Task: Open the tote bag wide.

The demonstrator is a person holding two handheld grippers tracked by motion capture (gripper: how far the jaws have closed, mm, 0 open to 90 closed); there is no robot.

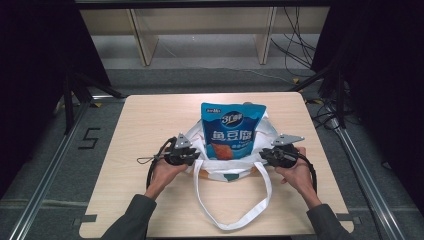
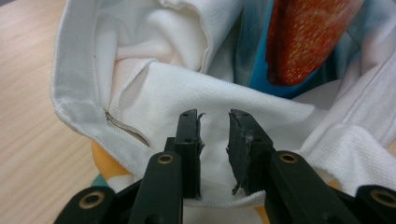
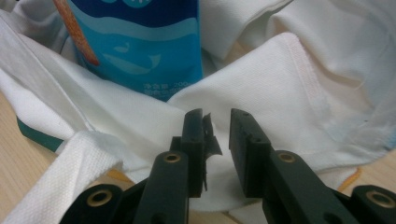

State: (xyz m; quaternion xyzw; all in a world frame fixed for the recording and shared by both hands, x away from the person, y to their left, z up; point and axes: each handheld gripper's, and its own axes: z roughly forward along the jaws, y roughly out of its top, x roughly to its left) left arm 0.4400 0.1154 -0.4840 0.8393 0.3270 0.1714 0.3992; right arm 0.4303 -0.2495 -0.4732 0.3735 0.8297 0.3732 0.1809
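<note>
A pale wooden table point(image 1: 150, 125) with rounded corners stands on a grey floor; behind it are light wooden shelf uprights point(image 1: 142, 42), and black cables point(image 1: 295, 45) trail across the floor at the right. A mark shaped like the numeral 5 point(image 1: 89, 138) lies on the floor left of the table.

Near the table's centre lies a white woven-fabric tote bag point(image 1: 220, 167), soft and creased, with orange and dark green print along its lower edge. One long white strap point(image 1: 235, 220) loops toward the person's edge of the table. A glossy blue snack pouch point(image 1: 232, 132) with white characters and an orange-red food picture sits partly inside the bag's mouth, its upper part projecting away from the person.

The left gripper point(image 1: 189, 156) meets the bag's left rim and the right gripper point(image 1: 267, 156) the right rim, each held by a hand point(image 1: 165, 175) whose dark-sleeved forearm enters from below.

In the left gripper view, the left gripper's point(image 2: 214, 140) black jaws stand apart, with a fold of the white bag point(image 2: 154, 88) in the gap; a small metal clip point(image 2: 126, 130) sits on the hem, and the pouch point(image 2: 303, 37) rises beyond.

In the right gripper view, the right gripper's point(image 3: 217, 140) jaws are likewise apart over the bag's rim point(image 3: 280, 93), with a torn black pad edge on one jaw. The blue pouch point(image 3: 140, 42), bearing a whale motif, stands just beyond, with the coarse-weave strap point(image 3: 60, 186) at lower left.
</note>
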